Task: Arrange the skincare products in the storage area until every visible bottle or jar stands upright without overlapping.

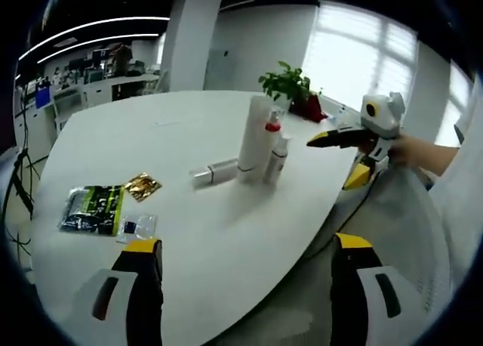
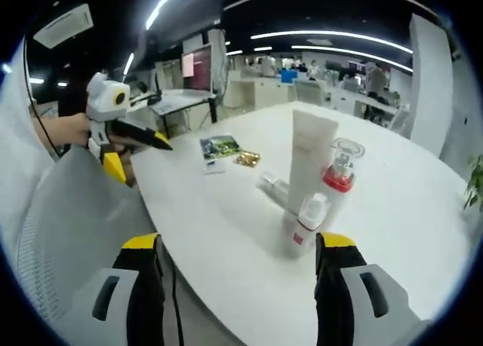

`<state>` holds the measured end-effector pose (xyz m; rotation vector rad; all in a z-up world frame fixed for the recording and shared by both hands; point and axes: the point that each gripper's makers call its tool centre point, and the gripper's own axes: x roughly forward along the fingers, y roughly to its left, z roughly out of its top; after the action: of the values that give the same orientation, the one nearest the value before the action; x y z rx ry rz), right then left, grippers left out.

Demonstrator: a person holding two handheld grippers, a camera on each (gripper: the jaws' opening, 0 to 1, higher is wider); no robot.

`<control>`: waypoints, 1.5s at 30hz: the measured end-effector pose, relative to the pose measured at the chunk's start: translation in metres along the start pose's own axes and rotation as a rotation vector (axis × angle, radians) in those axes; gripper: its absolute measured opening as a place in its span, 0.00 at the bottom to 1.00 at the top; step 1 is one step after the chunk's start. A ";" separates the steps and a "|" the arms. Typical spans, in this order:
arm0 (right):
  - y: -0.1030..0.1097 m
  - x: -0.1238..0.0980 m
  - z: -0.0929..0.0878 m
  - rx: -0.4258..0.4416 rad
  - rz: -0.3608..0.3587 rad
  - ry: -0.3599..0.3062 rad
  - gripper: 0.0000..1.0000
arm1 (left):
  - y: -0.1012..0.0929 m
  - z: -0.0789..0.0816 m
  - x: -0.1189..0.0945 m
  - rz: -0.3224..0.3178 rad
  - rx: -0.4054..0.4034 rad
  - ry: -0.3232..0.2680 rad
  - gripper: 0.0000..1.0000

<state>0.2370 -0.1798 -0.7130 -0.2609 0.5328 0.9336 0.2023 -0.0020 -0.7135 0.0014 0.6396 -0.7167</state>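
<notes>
Currently both claws are hanging wide open, empty; right claw [image 2: 238, 285] is facing the lying bottle [image 2: 273, 186], at 11 o'clock of the tall tube [image 2: 309, 161], needing uprighting on the worktop [image 2: 226, 233]; left claw [image 1: 245, 285] is waiting.

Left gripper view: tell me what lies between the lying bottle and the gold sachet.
In the left gripper view, nothing: bare white table separates the lying bottle from the gold sachet.

white table [image 1: 189, 233], bright windows [image 1: 355, 51] — ceiling strip lights [image 2: 332, 35]

An open-plan office. Rows of desks [image 2: 332, 97] with monitors [image 2: 198, 66] stand under long ceiling light strips [image 2: 332, 36]. A large white meeting table [image 1: 151, 134] sits beside a bright window [image 1: 355, 51] and a potted plant [image 1: 290, 85].
</notes>
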 end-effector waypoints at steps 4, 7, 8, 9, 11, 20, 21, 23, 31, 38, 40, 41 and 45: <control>0.000 -0.001 0.000 0.001 -0.002 -0.002 0.82 | 0.001 0.002 0.007 -0.022 0.017 0.013 0.88; -0.001 -0.001 -0.003 0.003 -0.006 0.011 0.81 | 0.006 0.007 0.015 -0.034 0.042 0.027 0.88; -0.002 -0.001 -0.004 0.002 -0.008 0.017 0.81 | 0.007 0.009 0.018 -0.041 0.054 0.033 0.88; -0.002 -0.001 -0.005 0.002 -0.010 0.019 0.81 | 0.008 0.010 0.020 -0.046 0.063 0.039 0.88; -0.003 -0.001 -0.005 0.007 -0.010 0.019 0.81 | 0.012 0.014 0.027 -0.054 0.110 0.058 0.87; -0.004 0.002 -0.012 0.007 -0.007 0.045 0.80 | 0.031 0.028 0.064 -0.104 0.242 0.116 0.82; -0.004 0.002 -0.013 0.010 -0.008 0.049 0.80 | 0.034 0.030 0.069 -0.107 0.251 0.123 0.82; -0.003 0.001 -0.013 0.008 -0.012 0.057 0.80 | 0.038 0.031 0.075 -0.115 0.274 0.142 0.82; -0.008 0.003 -0.016 0.021 -0.020 0.062 0.80 | 0.054 0.036 0.109 -0.171 0.366 0.212 0.77; -0.012 0.002 -0.019 0.037 -0.038 0.070 0.79 | 0.065 0.038 0.146 -0.197 0.447 0.247 0.72; -0.013 0.001 -0.019 0.043 -0.044 0.070 0.79 | 0.069 0.038 0.155 -0.205 0.477 0.260 0.71; -0.014 0.001 -0.019 0.044 -0.046 0.069 0.79 | 0.070 0.039 0.158 -0.203 0.488 0.265 0.70; -0.016 0.000 -0.019 0.053 -0.052 0.067 0.79 | 0.071 0.040 0.169 -0.213 0.519 0.287 0.66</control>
<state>0.2437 -0.1969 -0.7290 -0.2576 0.6087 0.8613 0.3643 -0.0597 -0.7882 0.5297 0.7166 -1.0849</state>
